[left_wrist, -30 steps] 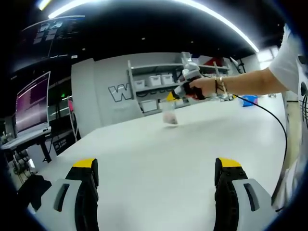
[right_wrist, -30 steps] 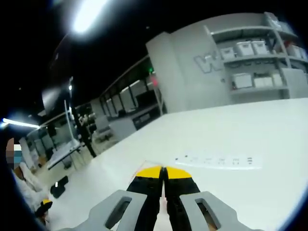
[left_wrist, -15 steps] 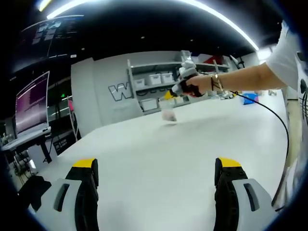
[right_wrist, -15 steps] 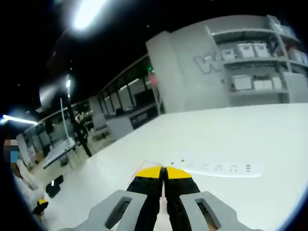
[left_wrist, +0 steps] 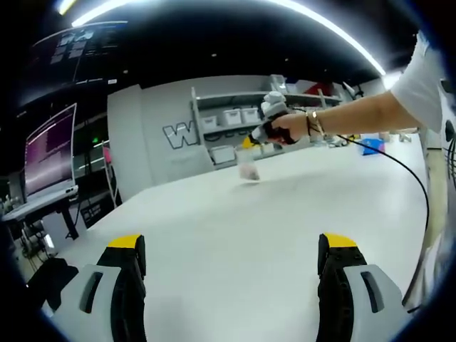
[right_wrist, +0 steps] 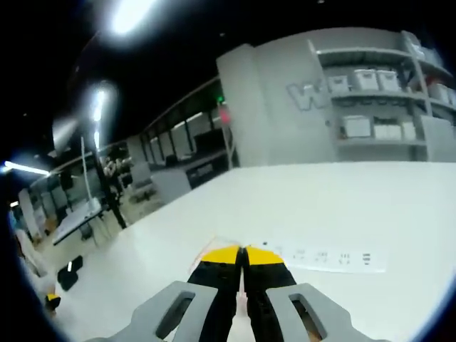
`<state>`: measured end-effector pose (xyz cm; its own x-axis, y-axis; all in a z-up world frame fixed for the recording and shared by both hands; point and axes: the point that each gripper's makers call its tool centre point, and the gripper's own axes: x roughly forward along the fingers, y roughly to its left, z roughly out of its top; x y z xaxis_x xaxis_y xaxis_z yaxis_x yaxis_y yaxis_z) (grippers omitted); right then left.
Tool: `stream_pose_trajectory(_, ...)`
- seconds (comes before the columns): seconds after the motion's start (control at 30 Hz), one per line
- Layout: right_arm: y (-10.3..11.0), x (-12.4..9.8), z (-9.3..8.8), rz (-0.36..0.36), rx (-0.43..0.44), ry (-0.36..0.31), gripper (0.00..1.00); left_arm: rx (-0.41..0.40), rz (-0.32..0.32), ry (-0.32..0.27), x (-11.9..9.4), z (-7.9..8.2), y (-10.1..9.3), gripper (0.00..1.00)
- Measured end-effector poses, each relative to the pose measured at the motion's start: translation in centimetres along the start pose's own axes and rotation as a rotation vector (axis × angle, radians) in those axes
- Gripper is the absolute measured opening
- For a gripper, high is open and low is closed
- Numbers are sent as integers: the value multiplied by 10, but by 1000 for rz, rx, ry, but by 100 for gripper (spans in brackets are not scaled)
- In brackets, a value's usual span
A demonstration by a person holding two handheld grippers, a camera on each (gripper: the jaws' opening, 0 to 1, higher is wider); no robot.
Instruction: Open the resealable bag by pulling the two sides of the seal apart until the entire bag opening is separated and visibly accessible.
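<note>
In the left gripper view, the left gripper [left_wrist: 231, 263] is held low over the white table [left_wrist: 235, 235]. Its jaws are spread wide and released, with bare tabletop between them and nothing grasped. This posture is judged to be a ready one, so that the second side of the seal can be taken.

Farther right and well apart from it, the right gripper [left_wrist: 251, 141] is seen in the person's hand [left_wrist: 286, 128], raised above the far part of the table. The bag [left_wrist: 247, 169], clear with something pale pink inside, is suspended from the tip of that gripper, with its lower end close to the table; whether it touches cannot be told at this size. The bag is judged to be held at its top edge so that the seal is presented upward and the contents hang clear of it. A black cable [left_wrist: 399, 167] trails from the hand toward the person.

In the right gripper view, the jaws of that gripper are clenched tip to tip, with a thin clear edge of the bag pinched between them. A white strip [right_wrist: 328, 256] lies flat on the table beyond the tips.

The seal is judged as not yet parted.
</note>
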<state>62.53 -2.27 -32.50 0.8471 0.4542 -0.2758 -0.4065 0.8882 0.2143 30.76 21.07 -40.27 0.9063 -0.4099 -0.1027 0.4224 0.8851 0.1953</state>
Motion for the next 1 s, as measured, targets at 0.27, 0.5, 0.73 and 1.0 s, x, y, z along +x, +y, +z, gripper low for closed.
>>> stream_pose_trajectory(0.27,-1,12,-2,-35,-55,6,0,-4,5,9,1,-4,2,100)
stream_pose_trajectory(0.5,13,23,-13,-30,-112,10,0,-5,3,18,3,-7,1,100)
stream_pose_trajectory(0.73,33,39,-39,0,-128,34,0,-8,5,22,2,-9,1,100)
stream_pose_trajectory(1.0,54,35,-81,26,-176,78,0,-9,11,19,-2,-8,5,100)
